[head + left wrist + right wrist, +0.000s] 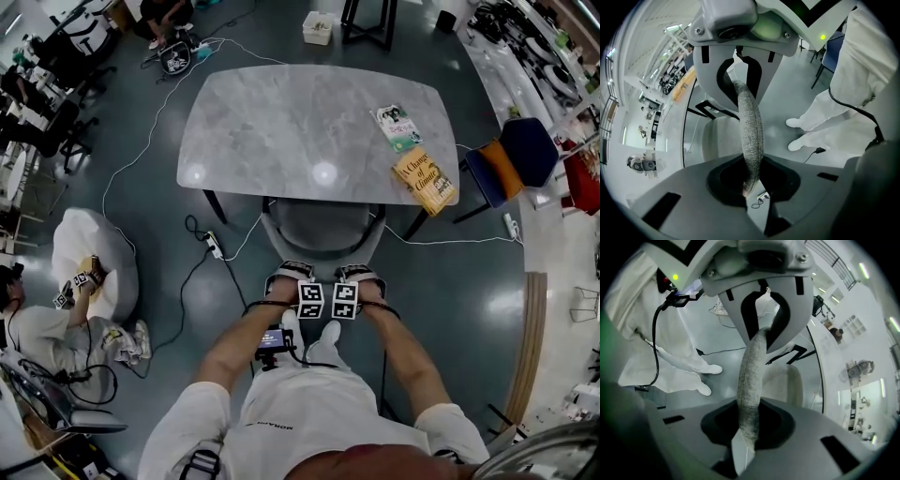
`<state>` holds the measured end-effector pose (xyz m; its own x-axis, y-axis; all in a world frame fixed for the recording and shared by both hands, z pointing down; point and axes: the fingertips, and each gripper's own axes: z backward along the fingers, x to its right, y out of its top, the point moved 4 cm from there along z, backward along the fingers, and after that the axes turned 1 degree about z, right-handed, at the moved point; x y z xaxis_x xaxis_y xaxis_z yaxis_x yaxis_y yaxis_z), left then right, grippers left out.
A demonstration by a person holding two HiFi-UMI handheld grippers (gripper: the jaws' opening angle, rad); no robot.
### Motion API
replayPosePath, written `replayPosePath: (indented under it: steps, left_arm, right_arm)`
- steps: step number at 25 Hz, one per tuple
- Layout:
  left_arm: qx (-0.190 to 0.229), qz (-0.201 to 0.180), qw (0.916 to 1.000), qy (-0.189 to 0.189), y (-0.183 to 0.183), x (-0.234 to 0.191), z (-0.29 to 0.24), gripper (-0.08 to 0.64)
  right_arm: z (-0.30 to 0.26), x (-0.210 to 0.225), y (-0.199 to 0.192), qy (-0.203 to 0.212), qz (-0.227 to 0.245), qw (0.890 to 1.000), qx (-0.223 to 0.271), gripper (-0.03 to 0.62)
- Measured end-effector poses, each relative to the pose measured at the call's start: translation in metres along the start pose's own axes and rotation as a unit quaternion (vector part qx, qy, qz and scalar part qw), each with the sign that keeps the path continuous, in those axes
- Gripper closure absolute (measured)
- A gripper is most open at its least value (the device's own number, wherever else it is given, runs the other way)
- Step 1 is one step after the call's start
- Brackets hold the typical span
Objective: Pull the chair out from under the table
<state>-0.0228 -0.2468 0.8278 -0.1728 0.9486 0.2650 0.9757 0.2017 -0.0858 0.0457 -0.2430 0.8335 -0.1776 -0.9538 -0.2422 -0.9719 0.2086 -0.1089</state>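
A grey upholstered chair (322,228) stands at the near side of the grey marble-look table (281,131), its seat partly under the tabletop. My left gripper (289,275) and right gripper (361,275) sit side by side on top of the chair's curved back, both pointing steeply down. In the left gripper view the woven back rim (751,131) runs up from between the jaws of the left gripper (751,183), which is shut on it. The right gripper view shows the same rim (752,366) pinched by the right gripper (749,427). Each view shows the other gripper clamped farther along the rim.
Two books, one green (399,127) and one yellow (425,178), lie on the table's right end. A blue and orange chair (511,159) stands to the right. Cables and a power strip (214,246) lie on the floor at left, near a person beside a white beanbag (89,262). My feet (309,333) are just behind the chair.
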Motion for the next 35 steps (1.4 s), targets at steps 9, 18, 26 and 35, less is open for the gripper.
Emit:
replayPosePath:
  steps: [9,18,26,35]
  left_arm:
    - [0.006,0.007,0.9999,-0.006,0.016,0.037,0.012,0.495]
    - [0.001,0.013,0.9998,-0.012,0.021,0.075,0.022,0.495]
    - [-0.003,0.015,0.9997,-0.020,0.028,0.113,0.034,0.495]
    - [-0.006,0.021,0.9995,-0.021,0.041,0.138,0.042,0.495]
  right_arm:
    - [0.012,-0.038,0.001,0.003,-0.001,1.000,-0.002,0.526]
    - [0.020,-0.076,0.012,0.010,0.003,1.000,-0.005,0.526]
    - [0.030,-0.114,0.022,0.014,-0.001,1.000,-0.003,0.526]
    - [0.037,-0.140,0.021,0.010,0.007,1.000,-0.004,0.526]
